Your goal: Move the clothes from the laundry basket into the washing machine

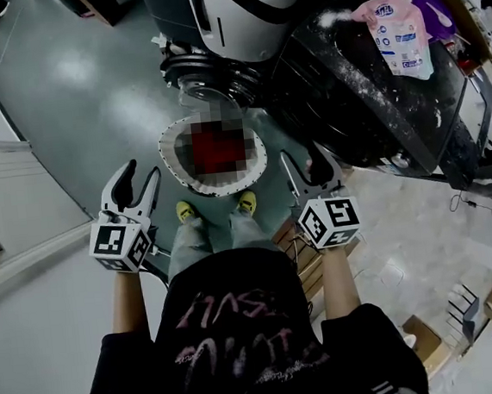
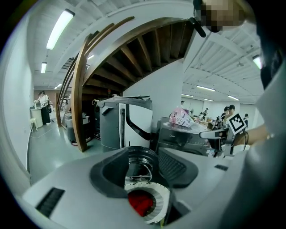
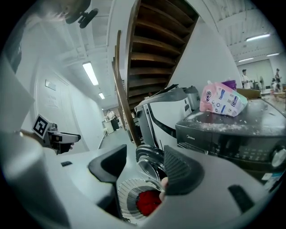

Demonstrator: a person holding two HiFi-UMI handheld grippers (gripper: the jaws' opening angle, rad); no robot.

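A round white laundry basket (image 1: 167, 159) stands on the floor just ahead of the person's feet. Red clothes (image 2: 140, 203) lie inside it, also seen as red clothes (image 3: 147, 202) in the right gripper view. The black washing machine (image 1: 374, 93) stands to the right, its round glass door (image 1: 209, 78) swung open beyond the basket. My left gripper (image 1: 140, 179) hovers at the basket's left side and my right gripper (image 1: 307, 163) at its right. Both are open, with nothing between their pads. They stay clear of the basket.
A pink detergent bag (image 1: 396, 32) lies on the washing machine's dusty top. A grey and white machine (image 1: 241, 10) stands behind the door. Brown wooden pallets (image 1: 297, 256) sit near the person's right leg. A dark wooden staircase (image 3: 152, 49) rises behind, with people further back in the room.
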